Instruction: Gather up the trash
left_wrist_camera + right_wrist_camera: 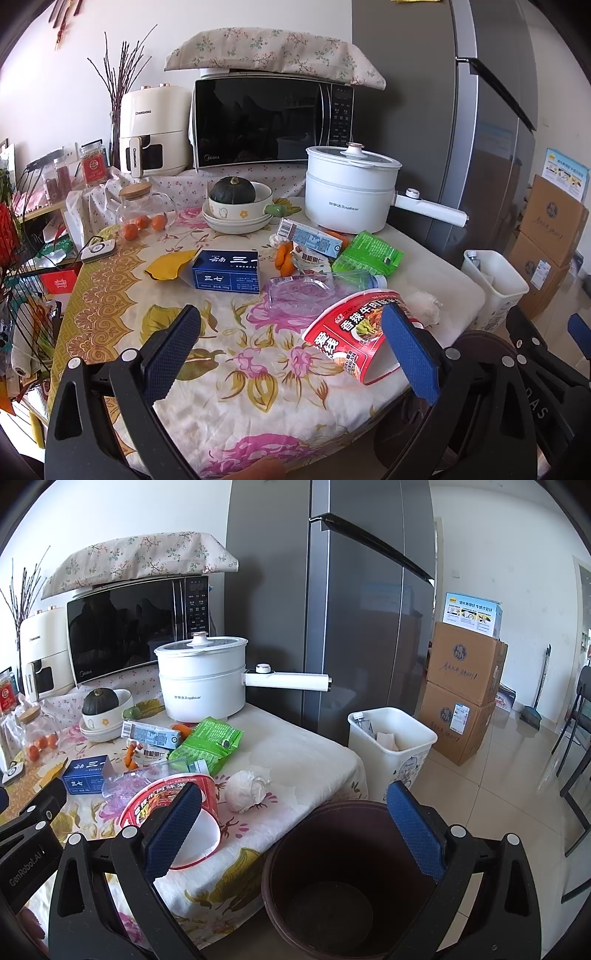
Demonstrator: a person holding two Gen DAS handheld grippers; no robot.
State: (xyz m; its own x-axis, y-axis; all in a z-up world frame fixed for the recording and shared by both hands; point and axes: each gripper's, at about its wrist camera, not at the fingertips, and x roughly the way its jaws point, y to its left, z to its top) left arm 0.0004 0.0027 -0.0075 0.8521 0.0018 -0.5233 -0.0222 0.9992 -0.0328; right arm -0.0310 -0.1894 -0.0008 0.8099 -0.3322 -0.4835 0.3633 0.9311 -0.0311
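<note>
The red noodle cup (354, 328) lies tipped on the tabletop (258, 369), just beside the crumpled tissue (245, 790). Your left gripper (291, 354) hovers near the cup, jaws apart; your right gripper (295, 830) likewise, above the brown bucket (347, 878).

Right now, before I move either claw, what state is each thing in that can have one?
Left claw: open, holding nothing.
Right claw: open, holding nothing.
Noodle bowl: tipped on its side, looks empty.
Plastic bottle: crushed, lying flat.
Tissue: crumpled ball.
Brown bucket: upright, nothing visible inside.
White bin: upright, some trash inside.
Cooking pot: lid on.
Microwave: door shut.
</note>
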